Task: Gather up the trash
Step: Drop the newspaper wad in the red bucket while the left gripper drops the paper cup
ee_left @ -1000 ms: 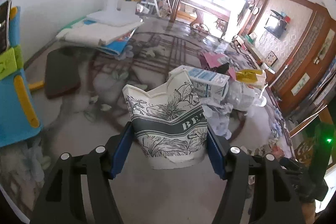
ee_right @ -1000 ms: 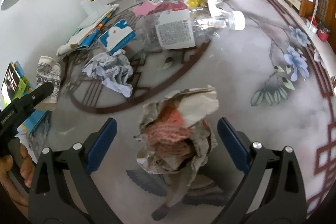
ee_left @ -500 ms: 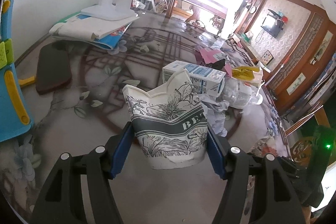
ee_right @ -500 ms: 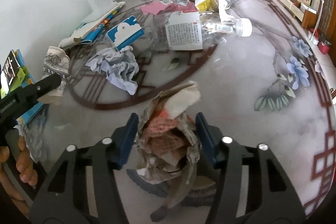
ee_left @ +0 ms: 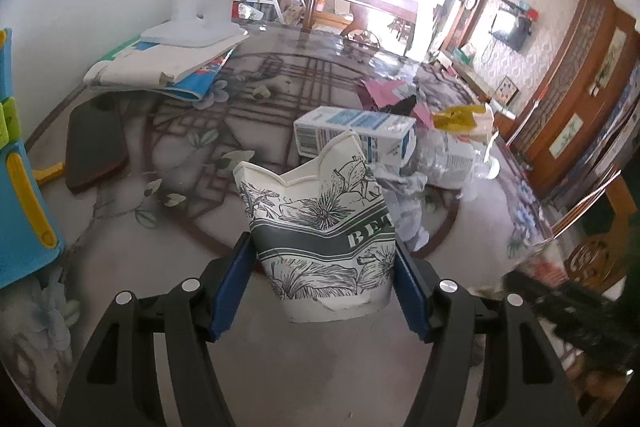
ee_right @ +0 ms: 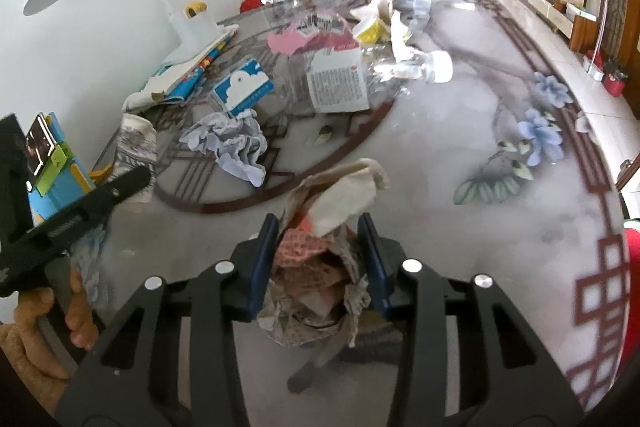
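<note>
On the left, the left gripper [ee_left: 323, 267] is clamped on a crumpled paper cup [ee_left: 320, 231], its 2 blue pads pressing the cup's lower sides. The cup stands upright between the fingers, its dented rim pointing up and away from the wrist, and it looks lifted clear of the tabletop [ee_left: 280, 367] near the left edge, though contact underneath cannot be told.

Toward the middle of the tabletop lies the uncollected trash: a crumpled grey paper wad [ee_right: 230, 145], a blue-and-white carton [ee_right: 243, 91], a clear plastic bottle [ee_right: 404, 67] on its side with its white cap toward the right edge, pink torn paper [ee_right: 290, 41] and a yellow wrapper [ee_right: 372, 31] farther back.

On the right, the right gripper [ee_right: 322, 263] is clenched on a wad of crumpled wrappers [ee_right: 320, 267], the 2 pads squeezing its flanks while its long axis runs up and forward out of the fingers.

Both grippers are loaded, so the next step probably calls for carrying both pieces to a bin, which is not visible. Of the remaining pieces, the grey paper wad lies nearest, ahead and left of the right gripper, roughly between the 2 arms.
</note>
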Tool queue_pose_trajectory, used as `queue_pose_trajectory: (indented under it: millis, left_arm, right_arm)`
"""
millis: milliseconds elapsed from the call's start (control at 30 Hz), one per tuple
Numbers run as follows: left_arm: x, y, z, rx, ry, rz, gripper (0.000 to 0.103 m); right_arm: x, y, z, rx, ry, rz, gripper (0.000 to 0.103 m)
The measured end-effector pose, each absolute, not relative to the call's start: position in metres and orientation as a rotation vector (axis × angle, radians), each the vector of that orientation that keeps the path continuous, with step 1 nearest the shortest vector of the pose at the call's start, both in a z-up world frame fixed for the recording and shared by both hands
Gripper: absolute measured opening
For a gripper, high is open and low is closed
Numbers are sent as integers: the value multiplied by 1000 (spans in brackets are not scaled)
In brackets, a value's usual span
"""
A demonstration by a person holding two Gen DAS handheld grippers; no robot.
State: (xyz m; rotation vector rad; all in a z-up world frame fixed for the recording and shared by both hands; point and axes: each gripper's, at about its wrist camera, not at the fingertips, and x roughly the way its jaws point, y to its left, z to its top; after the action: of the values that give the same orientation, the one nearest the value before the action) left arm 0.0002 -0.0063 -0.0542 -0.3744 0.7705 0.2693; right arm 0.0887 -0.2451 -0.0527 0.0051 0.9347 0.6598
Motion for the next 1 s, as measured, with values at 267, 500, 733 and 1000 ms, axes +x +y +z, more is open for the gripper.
queue_pose_trajectory:
  millis: [267, 500, 733, 1000]
  left_arm:
    - [-8, -32, -42, -348, 790, 205, 63]
    - [-11, -67, -41, -374, 828, 108, 63]
    - [-12, -99, -23, -348, 812, 31, 63]
    - [-6, -131, -4, -314, 789, -39, 63]
  right_arm:
    - [73, -273, -37, 75, 907, 624, 40]
    - [55, -299, -25, 99, 877, 585, 40]
    - [41, -342, -3, 155, 829, 535, 40]
    - [31, -397, 11, 209, 796, 443, 40]
